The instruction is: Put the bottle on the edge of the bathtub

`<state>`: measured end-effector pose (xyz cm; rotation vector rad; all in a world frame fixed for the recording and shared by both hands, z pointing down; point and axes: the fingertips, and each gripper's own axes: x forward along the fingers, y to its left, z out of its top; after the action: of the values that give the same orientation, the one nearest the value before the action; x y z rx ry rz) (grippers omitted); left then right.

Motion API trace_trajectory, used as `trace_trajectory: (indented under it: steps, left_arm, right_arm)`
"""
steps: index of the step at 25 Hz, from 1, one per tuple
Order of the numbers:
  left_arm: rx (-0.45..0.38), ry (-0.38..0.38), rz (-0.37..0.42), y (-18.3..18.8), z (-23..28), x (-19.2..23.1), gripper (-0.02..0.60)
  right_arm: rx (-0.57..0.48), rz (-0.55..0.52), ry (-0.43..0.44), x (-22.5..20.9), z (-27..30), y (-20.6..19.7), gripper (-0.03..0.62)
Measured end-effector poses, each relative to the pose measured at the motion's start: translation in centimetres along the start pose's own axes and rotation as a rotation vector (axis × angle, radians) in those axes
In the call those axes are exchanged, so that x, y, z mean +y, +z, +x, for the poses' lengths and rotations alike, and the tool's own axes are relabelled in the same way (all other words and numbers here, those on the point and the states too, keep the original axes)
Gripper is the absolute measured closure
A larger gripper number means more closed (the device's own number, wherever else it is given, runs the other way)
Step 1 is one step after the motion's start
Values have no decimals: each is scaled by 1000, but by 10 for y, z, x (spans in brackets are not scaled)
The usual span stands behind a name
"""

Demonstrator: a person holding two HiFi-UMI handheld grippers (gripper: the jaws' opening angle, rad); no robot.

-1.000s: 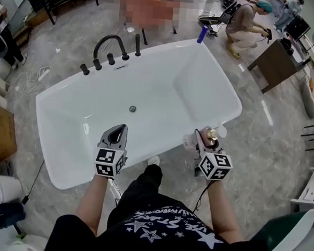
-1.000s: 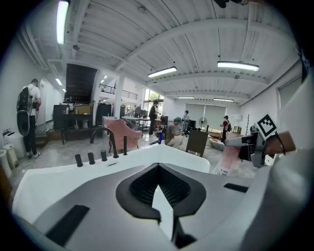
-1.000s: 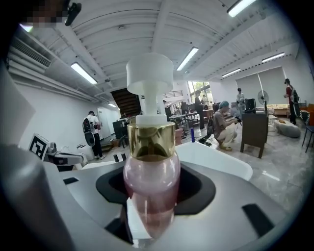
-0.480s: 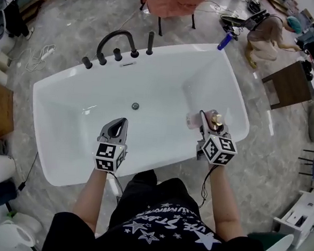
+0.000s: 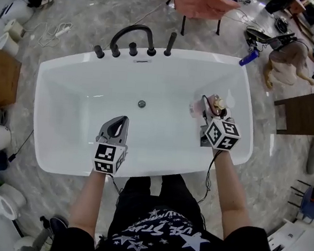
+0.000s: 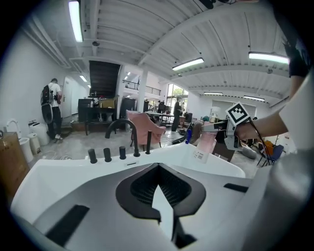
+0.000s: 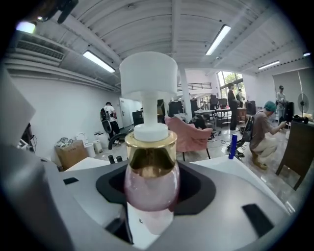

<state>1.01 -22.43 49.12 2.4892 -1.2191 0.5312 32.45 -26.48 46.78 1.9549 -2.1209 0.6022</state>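
Grey marble floor (image 5: 73,25) is surrounding the white bathtub (image 5: 68,167). Left gripper (image 5: 118,126) is hovering over the basin, jaws together, carrying nothing. Right gripper (image 5: 209,112) is clamping the pink pump bottle (image 5: 197,109) just under its gold collar (image 7: 150,147), over the basin near the right rim, not set down. It's looking light, rigid and glossy, so probably slippery; gripping below the collar is likely safer than the pump head (image 7: 148,73).
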Motion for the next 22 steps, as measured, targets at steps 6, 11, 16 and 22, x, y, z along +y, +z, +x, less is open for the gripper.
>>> trace_trajectory:
  steps: [6, 11, 16, 22]
  left_arm:
    - [-55, 109, -27, 20, 31, 20, 566]
    - [-121, 186, -3, 40, 56, 33, 566]
    - [-177, 212, 24, 52, 79, 42, 566]
    - [-183, 232, 9, 27, 110, 54, 566]
  right_arm:
    - [-22, 3, 47, -18, 82, 10, 372]
    - [-32, 46, 65, -37, 151, 6, 373]
    - [-4, -9, 107, -42, 216, 1, 373]
    - [-9, -48, 162, -39, 279, 8, 375]
